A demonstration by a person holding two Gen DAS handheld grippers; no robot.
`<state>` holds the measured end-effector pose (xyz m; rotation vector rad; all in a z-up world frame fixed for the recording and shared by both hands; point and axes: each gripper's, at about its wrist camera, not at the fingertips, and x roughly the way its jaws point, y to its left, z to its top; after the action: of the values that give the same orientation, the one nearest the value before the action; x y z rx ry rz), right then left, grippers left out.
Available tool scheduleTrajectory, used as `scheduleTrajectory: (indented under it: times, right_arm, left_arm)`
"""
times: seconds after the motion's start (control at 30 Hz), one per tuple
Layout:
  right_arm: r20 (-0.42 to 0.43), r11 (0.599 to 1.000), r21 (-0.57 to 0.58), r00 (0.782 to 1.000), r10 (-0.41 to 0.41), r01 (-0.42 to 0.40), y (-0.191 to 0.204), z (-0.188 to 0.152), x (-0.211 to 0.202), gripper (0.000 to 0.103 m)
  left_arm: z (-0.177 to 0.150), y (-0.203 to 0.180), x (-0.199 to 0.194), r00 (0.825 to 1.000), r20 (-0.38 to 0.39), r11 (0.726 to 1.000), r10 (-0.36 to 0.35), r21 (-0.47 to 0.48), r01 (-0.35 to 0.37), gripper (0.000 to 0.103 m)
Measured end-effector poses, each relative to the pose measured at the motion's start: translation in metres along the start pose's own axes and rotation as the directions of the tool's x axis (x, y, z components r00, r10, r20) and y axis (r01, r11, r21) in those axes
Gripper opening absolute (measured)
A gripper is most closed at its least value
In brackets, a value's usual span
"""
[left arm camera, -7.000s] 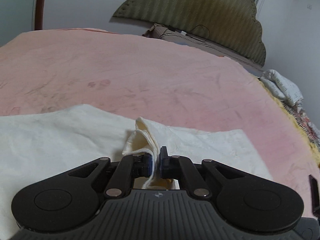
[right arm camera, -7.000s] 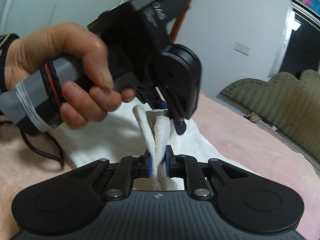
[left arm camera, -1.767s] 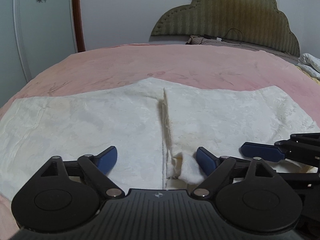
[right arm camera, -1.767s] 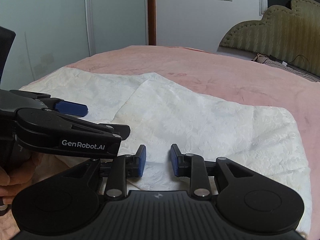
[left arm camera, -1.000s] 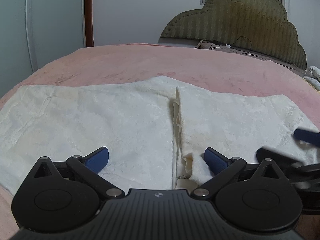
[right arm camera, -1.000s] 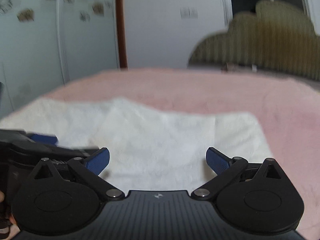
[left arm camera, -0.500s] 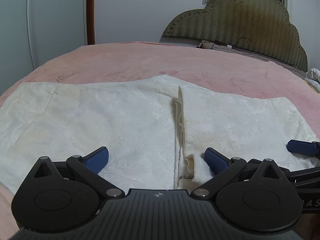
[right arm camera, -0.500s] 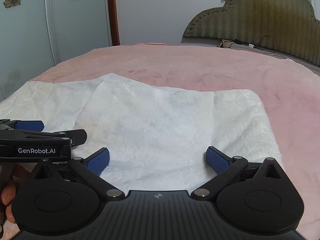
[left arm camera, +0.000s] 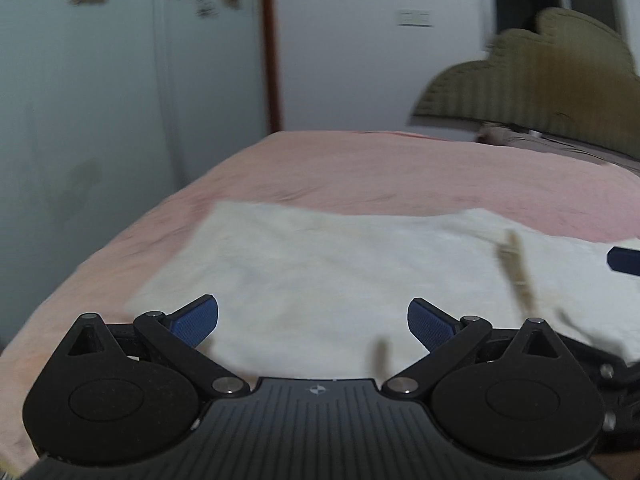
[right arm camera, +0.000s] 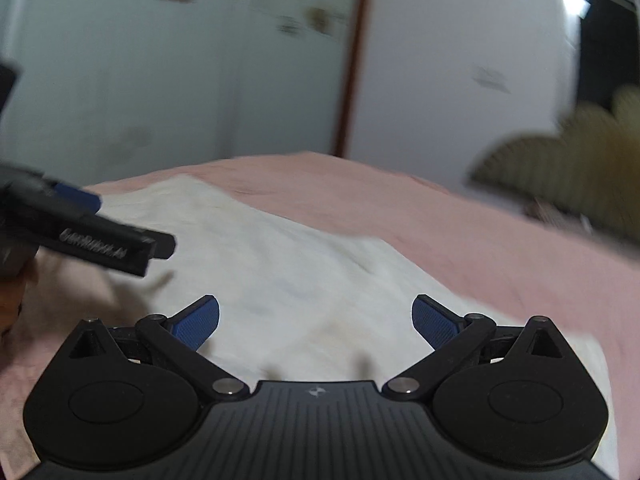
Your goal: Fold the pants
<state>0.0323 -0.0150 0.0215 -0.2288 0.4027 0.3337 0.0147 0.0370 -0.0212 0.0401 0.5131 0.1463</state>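
Observation:
The cream-white pants (left arm camera: pixel 340 272) lie flat on the pink bed, with a raised fold seam (left arm camera: pixel 516 268) at the right of the left wrist view. My left gripper (left arm camera: pixel 312 320) is open and empty, just above the pants' near edge. The pants also show in the right wrist view (right arm camera: pixel 304 280). My right gripper (right arm camera: pixel 316 320) is open and empty over them. The left gripper's black body (right arm camera: pixel 92 236) shows at the left of the right wrist view. Both views are motion-blurred.
The pink bedspread (left arm camera: pixel 400 168) reaches back to an olive scalloped headboard (left arm camera: pixel 552 88). A pale wardrobe with flower marks (left arm camera: pixel 120 100) and a brown door post (left arm camera: pixel 272 60) stand behind. The bed's left edge (left arm camera: pixel 100 256) drops off near the pants.
Both grippers have swung to the left, so the pants' left end now sits ahead of the left gripper. Both stay open. The pants lie as before.

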Motion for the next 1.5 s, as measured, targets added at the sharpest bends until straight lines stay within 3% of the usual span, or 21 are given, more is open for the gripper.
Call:
scheduleTrajectory:
  times: [0.1, 0.17, 0.23, 0.3, 0.43, 0.5, 0.67, 0.73, 0.8, 0.87, 1.0, 1.1, 1.2, 1.27, 1.3, 1.37, 1.43, 1.47, 1.5]
  right_arm:
    - [0.049, 0.983, -0.182, 0.998, 0.048, -0.038, 0.046, 0.012, 0.009, 0.103]
    - [0.041, 0.956, -0.289, 0.997, 0.071, -0.056, 0.072, 0.014, 0.018, 0.096]
    - [0.019, 0.923, -0.376, 0.995, 0.097, -0.083, 0.094, 0.013, 0.028, 0.074]
    - [-0.009, 0.903, -0.415, 0.993, 0.117, -0.11, 0.107, 0.011, 0.037, 0.06]
    - [-0.054, 0.896, -0.41, 0.985, 0.162, -0.17, 0.113, 0.013, 0.055, 0.042]
    - [-0.067, 0.896, -0.398, 0.98, 0.187, -0.199, 0.114, 0.016, 0.059, 0.039]
    - [-0.077, 0.878, -0.439, 0.982, 0.172, -0.188, 0.129, 0.013, 0.072, 0.037]
    - [-0.069, 0.881, -0.43, 0.98, 0.185, -0.196, 0.126, 0.015, 0.062, 0.037]
    - [-0.08, 0.872, -0.44, 0.977, 0.197, -0.212, 0.127, 0.015, 0.054, 0.037]
    - [-0.093, 0.853, -0.48, 0.978, 0.185, -0.207, 0.133, 0.01, 0.054, 0.037]
    - [-0.05, 0.802, -0.584, 0.992, 0.12, -0.126, 0.152, -0.001, 0.066, 0.037]
    - [-0.013, 0.767, -0.637, 0.996, 0.094, -0.08, 0.163, -0.001, 0.08, 0.037]
    - [-0.018, 0.783, -0.614, 0.994, 0.108, -0.097, 0.162, 0.007, 0.093, 0.032]
    - [-0.036, 0.841, -0.52, 0.988, 0.153, -0.149, 0.149, 0.017, 0.095, 0.03]
    - [-0.056, 0.883, -0.425, 0.98, 0.192, -0.197, 0.137, 0.025, 0.096, 0.029]
    - [-0.07, 0.929, -0.236, 0.959, 0.276, -0.284, 0.11, 0.038, 0.099, 0.029]
    - [-0.054, 0.934, -0.066, 0.936, 0.347, -0.35, 0.083, 0.048, 0.1, 0.031]
    - [-0.064, 0.915, 0.0, 0.913, 0.403, -0.404, 0.072, 0.052, 0.1, 0.031]
    - [-0.076, 0.871, 0.069, 0.868, 0.491, -0.487, 0.061, 0.056, 0.1, 0.031]
  left_arm:
    - [-0.002, 0.04, 0.001, 0.997, -0.058, 0.996, 0.043, -0.077, -0.047, 0.103]
    - [0.001, 0.061, 0.005, 0.995, -0.094, 0.989, 0.033, -0.138, -0.046, 0.103]
    - [0.002, 0.075, 0.008, 0.993, -0.118, 0.978, 0.032, -0.201, -0.055, 0.101]
    - [0.001, 0.087, 0.009, 0.991, -0.131, 0.965, 0.034, -0.254, -0.067, 0.096]
    - [-0.002, 0.097, 0.018, 0.988, -0.152, 0.958, 0.037, -0.277, -0.078, 0.074]
    - [-0.007, 0.103, 0.024, 0.989, -0.145, 0.948, 0.029, -0.31, -0.073, 0.054]
    - [-0.008, 0.104, 0.027, 0.992, -0.122, 0.944, 0.034, -0.322, -0.072, 0.046]
    - [-0.006, 0.112, 0.021, 0.993, -0.117, 0.934, 0.019, -0.353, -0.06, 0.051]
    - [-0.005, 0.121, 0.018, 0.992, -0.127, 0.908, -0.014, -0.417, -0.041, 0.066]
    - [-0.005, 0.13, 0.015, 0.99, -0.129, 0.879, -0.063, -0.477, -0.006, 0.074]
    - [-0.006, 0.136, 0.017, 0.967, -0.139, 0.814, -0.213, -0.572, 0.098, 0.08]
    - [-0.009, 0.138, 0.026, 0.944, -0.117, 0.747, -0.308, -0.645, 0.164, 0.088]
    - [-0.013, 0.139, 0.036, 0.922, -0.072, 0.659, -0.38, -0.721, 0.215, 0.097]
    - [-0.014, 0.14, 0.043, 0.913, -0.025, 0.602, -0.406, -0.759, 0.247, 0.098]
    - [-0.015, 0.141, 0.048, 0.907, -0.007, 0.574, -0.42, -0.777, 0.26, 0.098]
    - [-0.011, 0.142, 0.061, 0.899, 0.028, 0.525, -0.438, -0.803, 0.281, 0.097]
    - [-0.005, 0.143, 0.074, 0.894, 0.053, 0.495, -0.445, -0.817, 0.295, 0.095]
    - [-0.002, 0.143, 0.081, 0.891, 0.065, 0.486, -0.449, -0.819, 0.305, 0.09]
    - [0.002, 0.144, 0.088, 0.888, 0.068, 0.485, -0.455, -0.817, 0.311, 0.086]
